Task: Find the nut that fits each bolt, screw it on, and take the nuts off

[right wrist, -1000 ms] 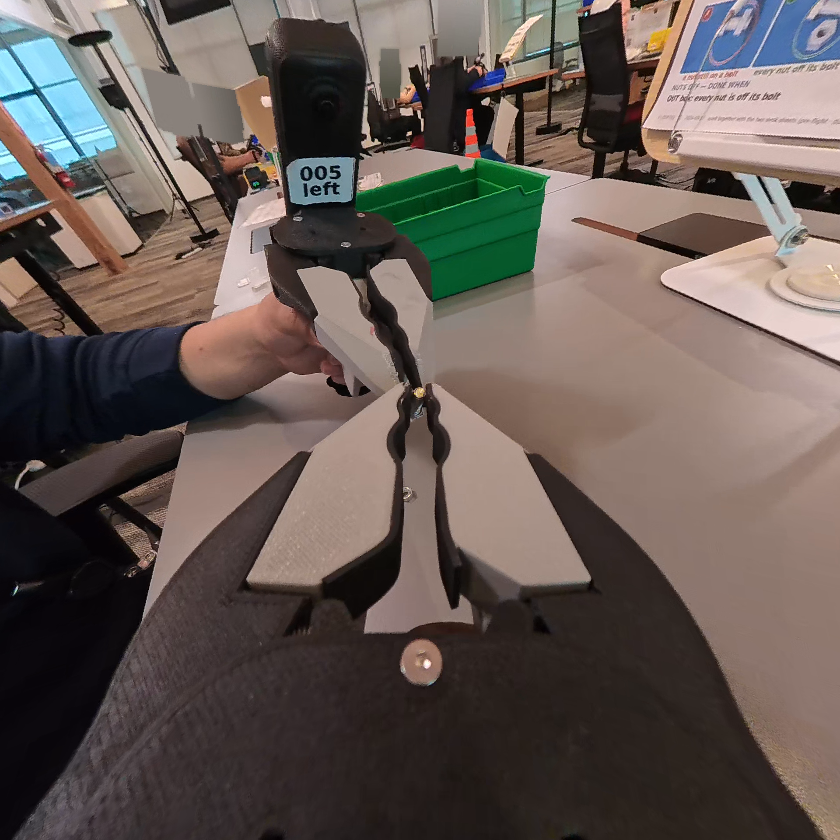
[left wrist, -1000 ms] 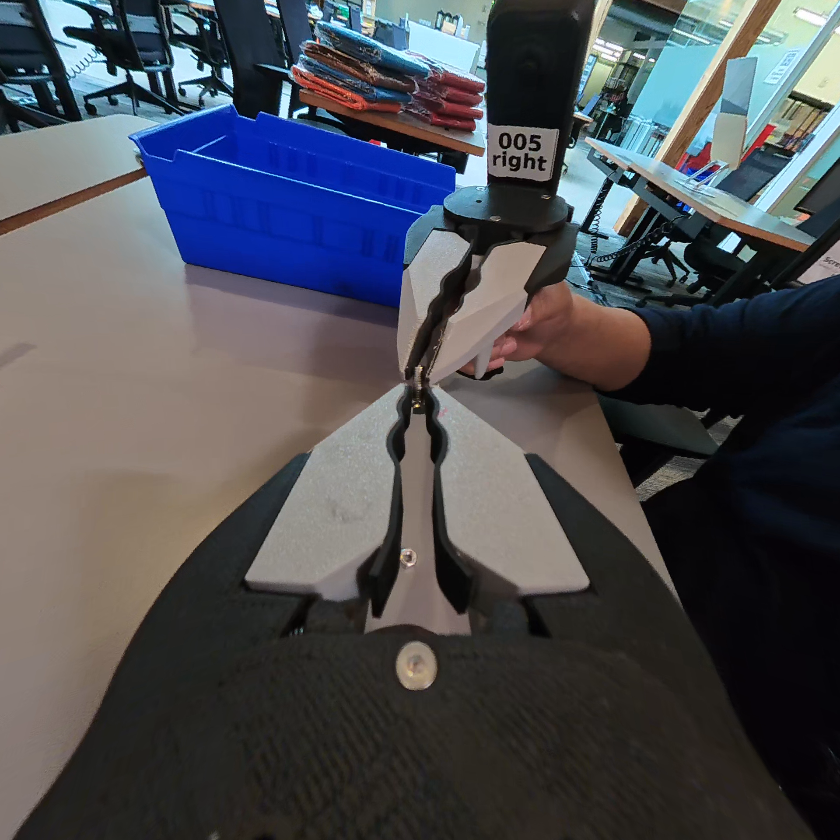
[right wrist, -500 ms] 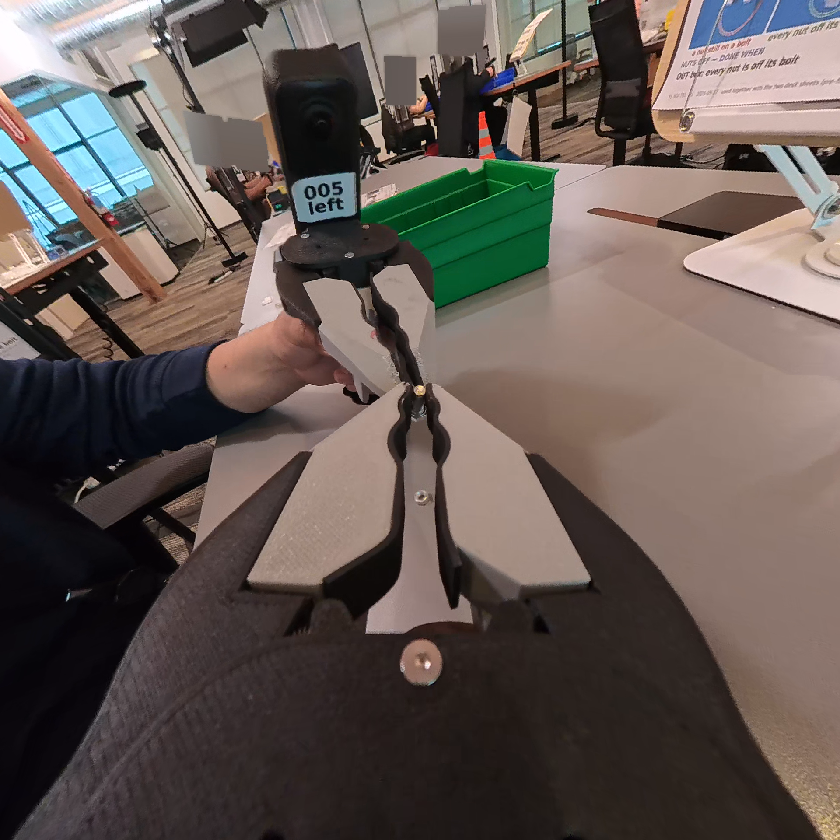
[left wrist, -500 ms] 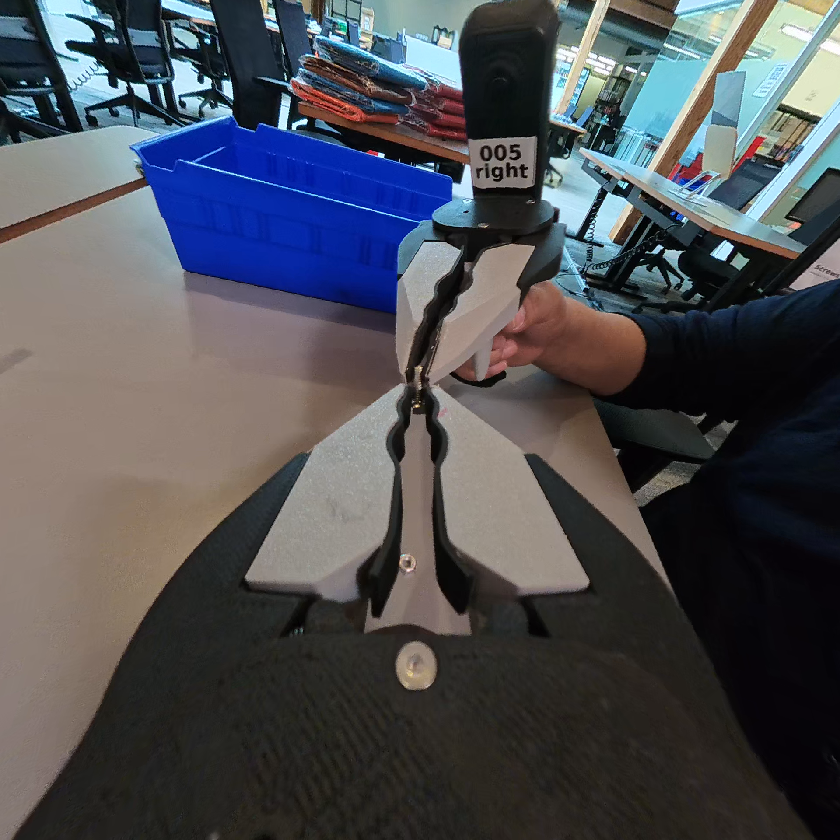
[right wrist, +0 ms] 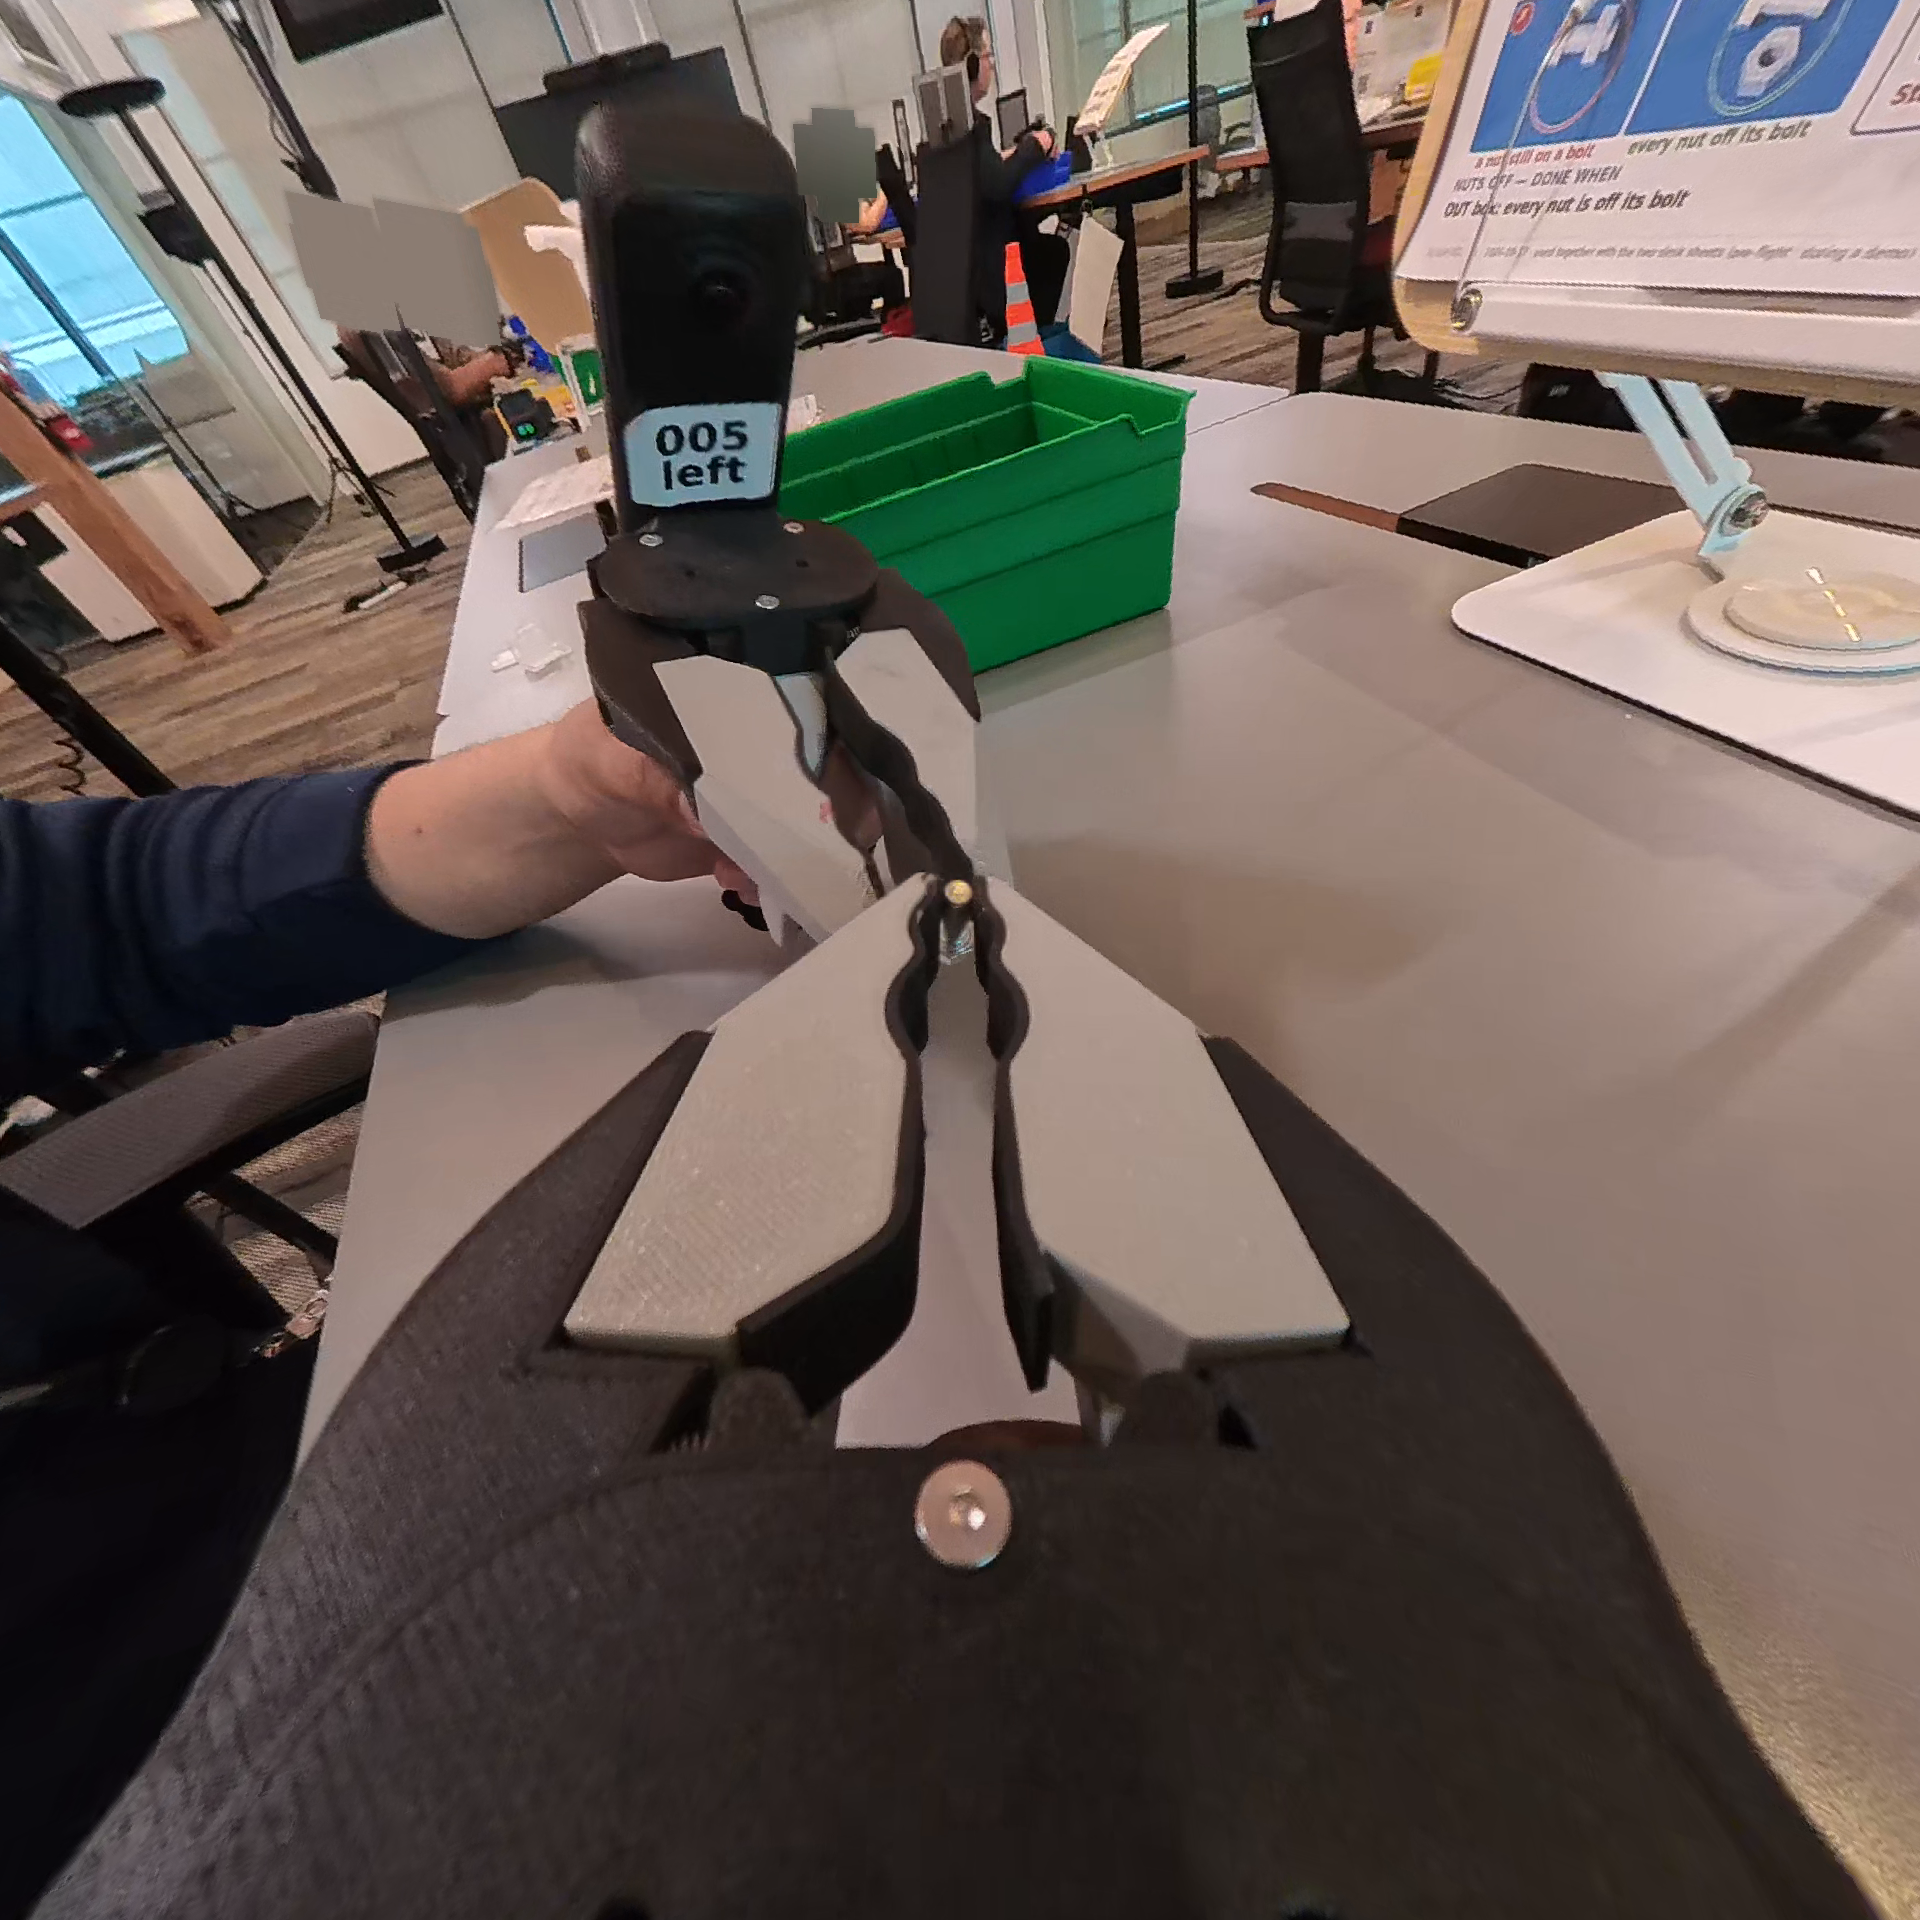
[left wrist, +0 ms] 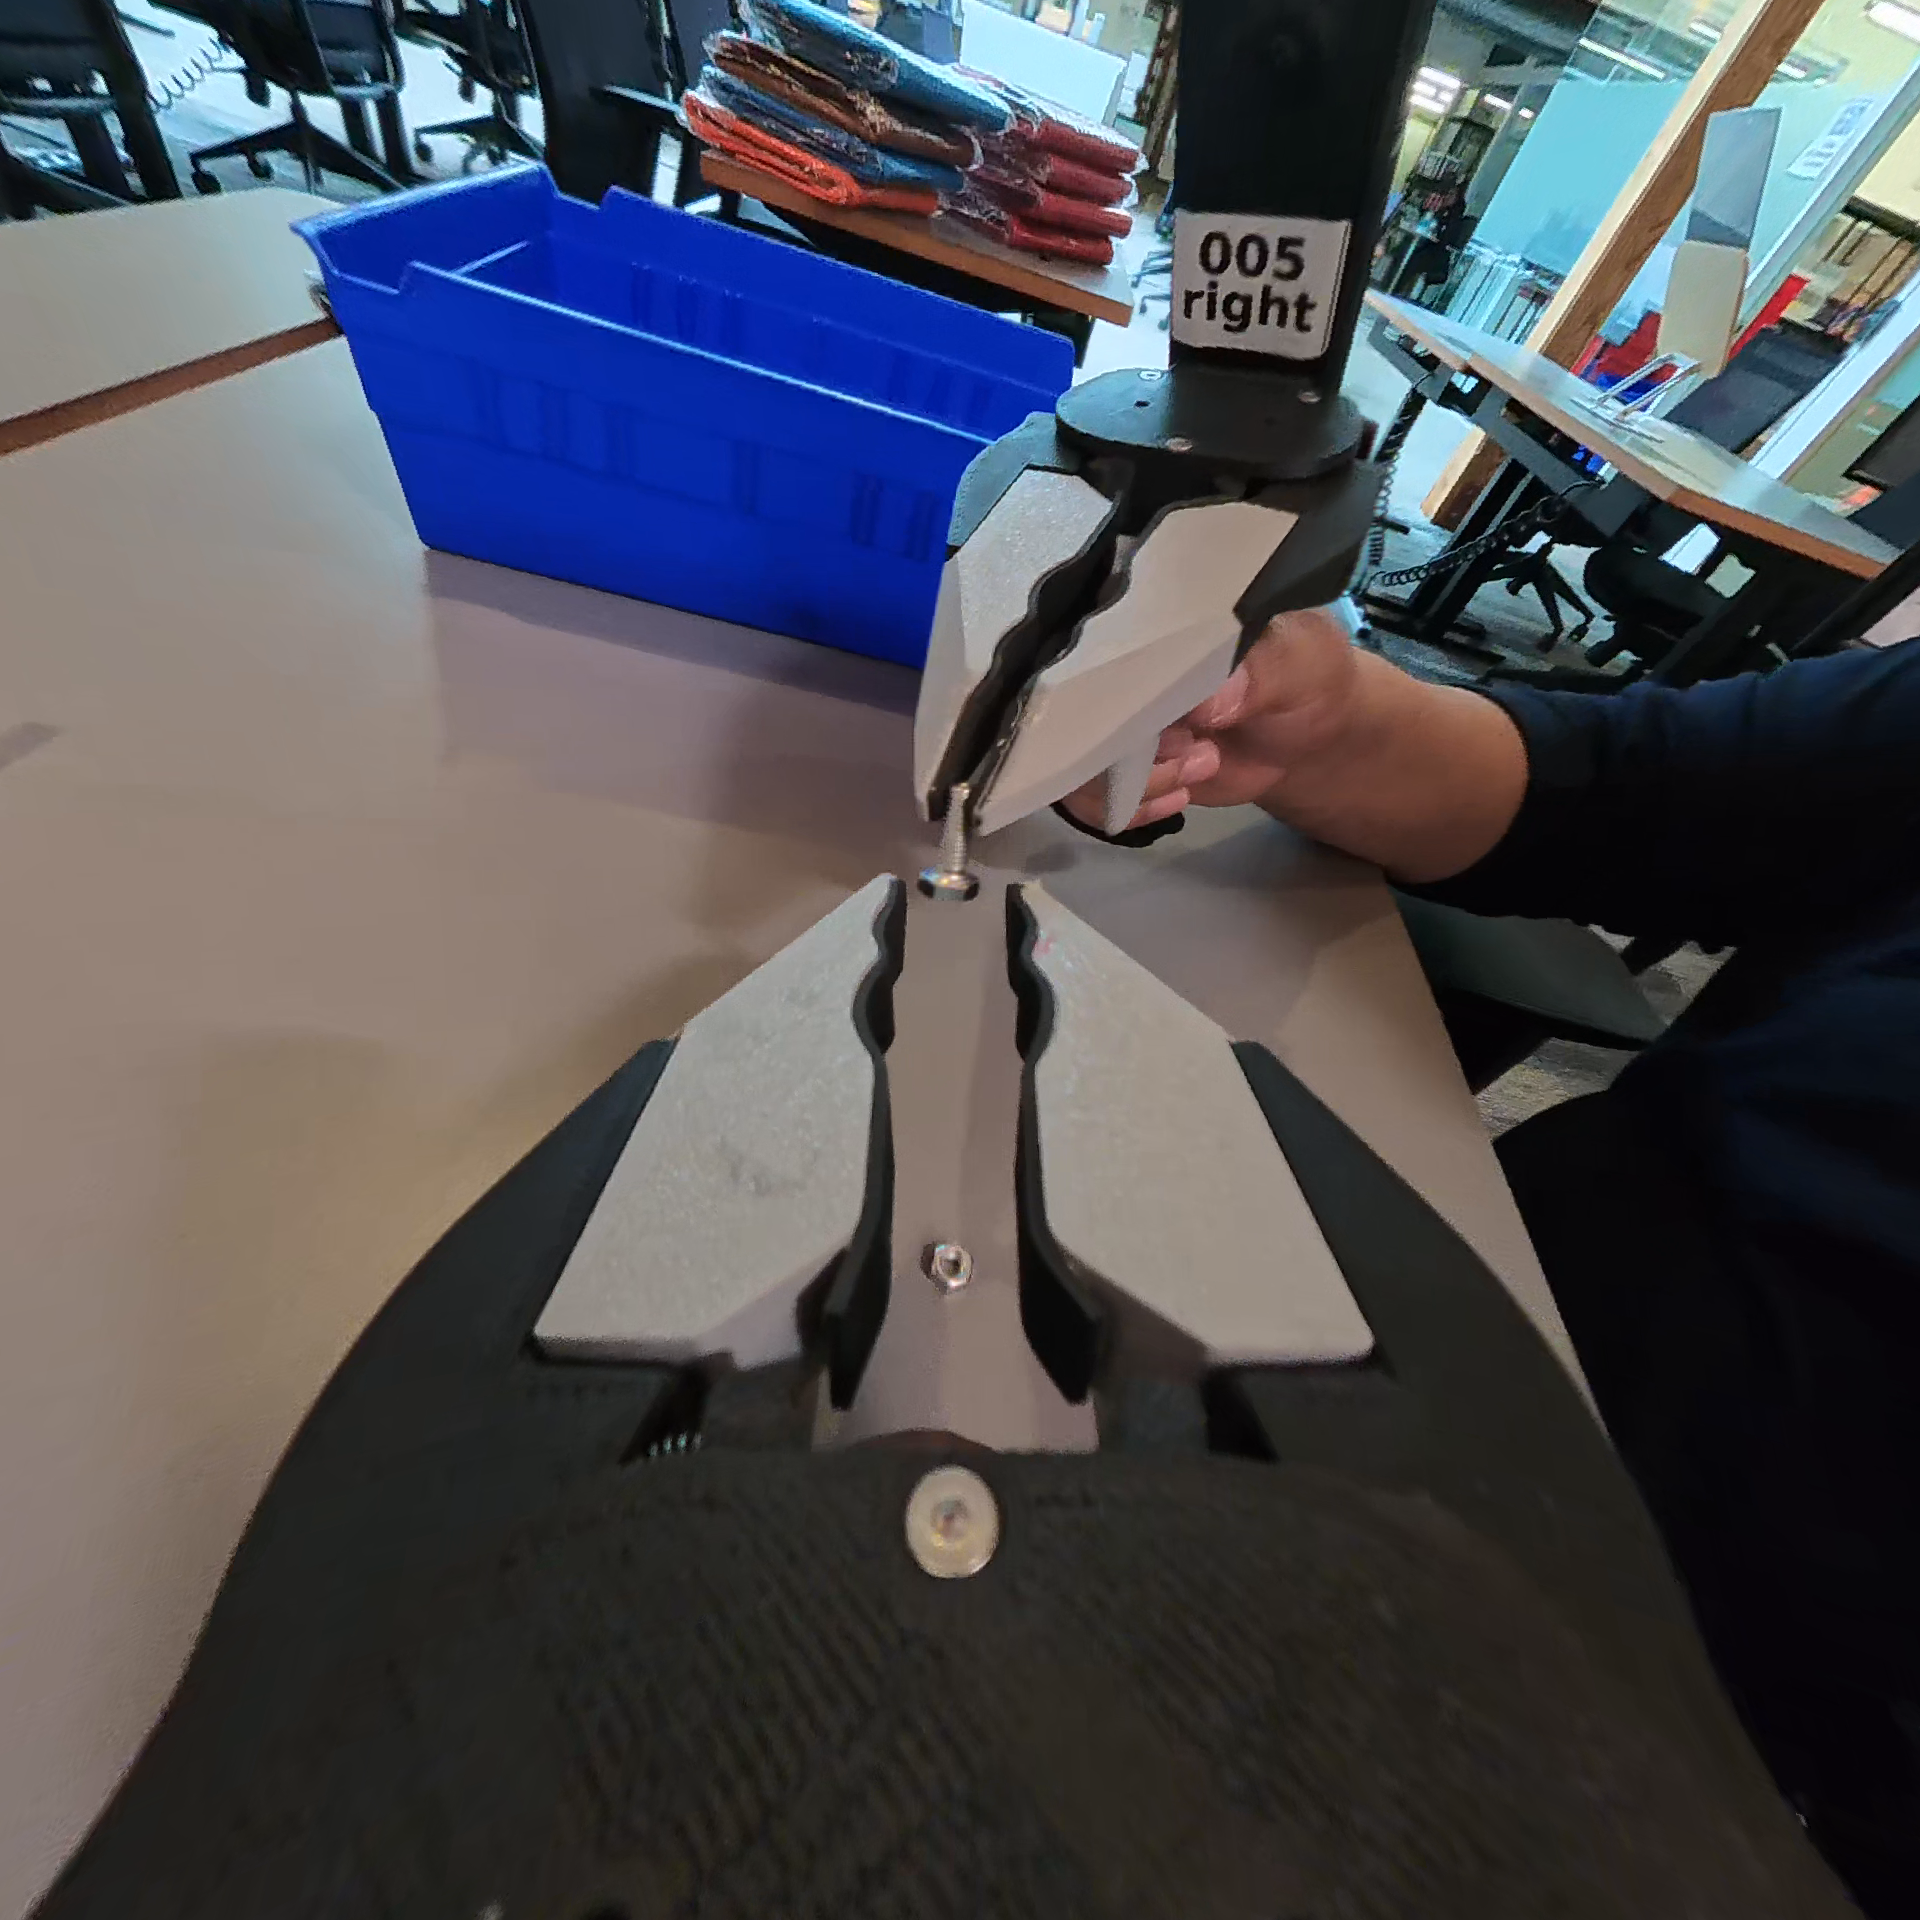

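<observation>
Since 0.5 s ago the left gripper point(left wrist: 951, 899) has opened, fingers now apart and holding nothing. The right gripper point(right wrist: 951, 914) is clamped on the bolt point(left wrist: 954, 836), head end toward the left fingers. One loose nut point(left wrist: 947, 1268) lies on the table point(left wrist: 312, 883) near the front edge. Each gripper carries a printed label. One blue bin point(left wrist: 665, 436), one green bin point(right wrist: 997, 499); open tabletop between them.

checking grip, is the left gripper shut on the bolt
No, the left gripper is open, and only the right gripper pinches the bolt.
</observation>
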{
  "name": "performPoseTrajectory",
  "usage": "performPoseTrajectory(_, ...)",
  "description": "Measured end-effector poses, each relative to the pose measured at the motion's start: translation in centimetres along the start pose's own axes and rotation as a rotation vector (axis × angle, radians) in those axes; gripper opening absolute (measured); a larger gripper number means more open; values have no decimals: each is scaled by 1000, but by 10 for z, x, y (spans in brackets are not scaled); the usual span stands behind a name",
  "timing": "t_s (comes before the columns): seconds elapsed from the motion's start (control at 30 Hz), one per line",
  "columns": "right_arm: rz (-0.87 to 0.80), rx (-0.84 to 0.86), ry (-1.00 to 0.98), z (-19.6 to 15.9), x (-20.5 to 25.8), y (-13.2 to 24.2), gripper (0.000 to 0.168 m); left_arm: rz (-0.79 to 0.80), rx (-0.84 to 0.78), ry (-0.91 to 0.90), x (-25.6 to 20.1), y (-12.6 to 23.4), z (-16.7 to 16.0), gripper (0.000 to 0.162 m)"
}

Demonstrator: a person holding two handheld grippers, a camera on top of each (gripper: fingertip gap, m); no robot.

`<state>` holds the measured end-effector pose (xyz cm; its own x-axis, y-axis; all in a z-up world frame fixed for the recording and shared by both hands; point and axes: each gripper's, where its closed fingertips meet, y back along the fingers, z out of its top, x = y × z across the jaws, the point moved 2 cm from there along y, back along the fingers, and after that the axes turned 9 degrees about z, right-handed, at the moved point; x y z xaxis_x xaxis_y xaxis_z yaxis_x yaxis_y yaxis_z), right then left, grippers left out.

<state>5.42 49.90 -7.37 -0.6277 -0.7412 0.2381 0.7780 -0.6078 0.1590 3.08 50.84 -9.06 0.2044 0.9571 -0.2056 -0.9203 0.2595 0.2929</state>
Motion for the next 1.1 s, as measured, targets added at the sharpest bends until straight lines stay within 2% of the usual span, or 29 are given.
performPoseTrajectory(0.27, -29, 0, -4, -1, -3, -3, 3, 17, -3, -3, -1, -3, 0, 17)
performPoseTrajectory(0.47, -37, -13, -5, 2, -2, -3, 2, 49, -12, -5, 3, -3, 0, 9)
performPoseTrajectory(1.1, -51, -22, -11, 2, -3, -3, 3, 37, -23, 13, 3, -4, 1, 11)
